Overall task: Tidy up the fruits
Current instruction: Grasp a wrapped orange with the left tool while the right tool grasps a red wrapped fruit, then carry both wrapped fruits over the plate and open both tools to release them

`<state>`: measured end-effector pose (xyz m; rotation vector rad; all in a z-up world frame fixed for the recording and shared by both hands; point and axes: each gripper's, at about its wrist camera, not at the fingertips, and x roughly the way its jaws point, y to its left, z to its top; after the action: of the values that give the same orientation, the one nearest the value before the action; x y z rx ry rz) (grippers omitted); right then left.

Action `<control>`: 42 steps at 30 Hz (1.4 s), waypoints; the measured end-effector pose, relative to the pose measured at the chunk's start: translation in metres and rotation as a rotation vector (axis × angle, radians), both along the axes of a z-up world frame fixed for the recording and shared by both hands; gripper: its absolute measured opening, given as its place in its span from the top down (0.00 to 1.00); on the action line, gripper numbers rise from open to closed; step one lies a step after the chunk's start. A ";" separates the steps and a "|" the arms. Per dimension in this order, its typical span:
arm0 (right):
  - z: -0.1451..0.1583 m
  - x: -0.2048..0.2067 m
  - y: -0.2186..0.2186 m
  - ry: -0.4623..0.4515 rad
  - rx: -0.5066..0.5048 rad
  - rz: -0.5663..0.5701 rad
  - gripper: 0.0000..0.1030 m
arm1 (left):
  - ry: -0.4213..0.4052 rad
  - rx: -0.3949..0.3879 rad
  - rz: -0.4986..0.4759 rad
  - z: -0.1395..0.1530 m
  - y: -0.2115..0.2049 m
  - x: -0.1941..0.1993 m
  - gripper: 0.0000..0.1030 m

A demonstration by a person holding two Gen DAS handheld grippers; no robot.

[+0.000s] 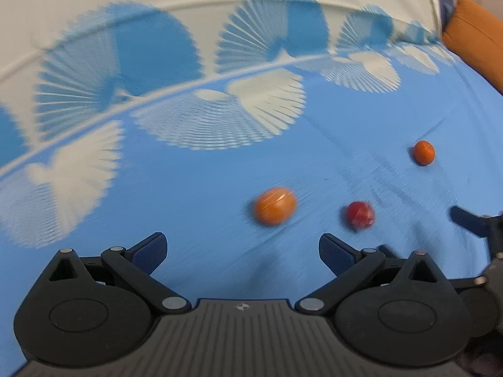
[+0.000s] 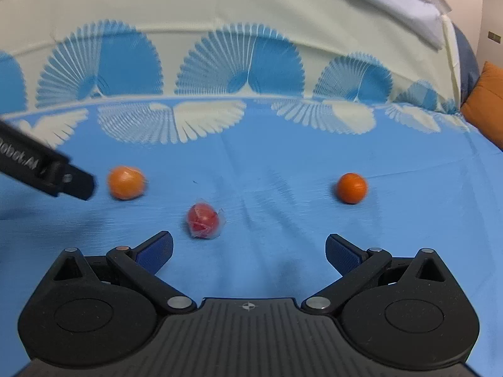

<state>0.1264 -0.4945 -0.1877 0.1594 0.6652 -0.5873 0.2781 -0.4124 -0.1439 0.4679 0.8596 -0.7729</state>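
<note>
- so, my left gripper [image 1: 242,253] is wide open and holds nothing. its two blue pads [image 1: 150,249] sit far apart over the blue cloth [image 1: 195,194].
- my right gripper [image 2: 249,250] is wide open too, with nothing in it.
- from the left camera, the big orange fruit [image 1: 275,205] lies on the cloth just past the gap in my left fingers.
- the red fruit [image 1: 360,214] lies near it, to its right. from the right camera i can see it sits in a clear wrap, just past my right gripper's left finger.
- the small orange fruit [image 1: 423,152] is farther off to the right, well apart from the other two.
- none of the three fruits touch each other.
- from the right camera, the tip of my left gripper pokes in at the left edge, just beside the big orange fruit.
- the cloth turns cream with blue fan shapes [image 2: 245,66] at the back.
- an orange cushion [image 2: 485,103] sits at the far right edge.
- the left picture is a bit blurry.
</note>
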 end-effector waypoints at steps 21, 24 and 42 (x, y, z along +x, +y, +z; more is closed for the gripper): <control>-0.016 0.021 -0.014 -0.083 0.093 0.043 0.73 | 0.068 -0.011 -0.004 -0.010 -0.020 0.013 0.61; 0.008 0.005 -0.013 -0.118 0.088 0.012 0.73 | 0.043 0.012 0.059 0.012 0.014 -0.003 0.61; 0.126 -0.160 0.158 -0.148 0.262 0.338 0.72 | 0.078 0.104 0.498 0.108 0.273 -0.146 0.60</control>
<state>-0.0339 -0.3365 -0.0615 0.3250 0.6060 -0.1603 0.1317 -0.1396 -0.0363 0.2960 1.0400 -0.2907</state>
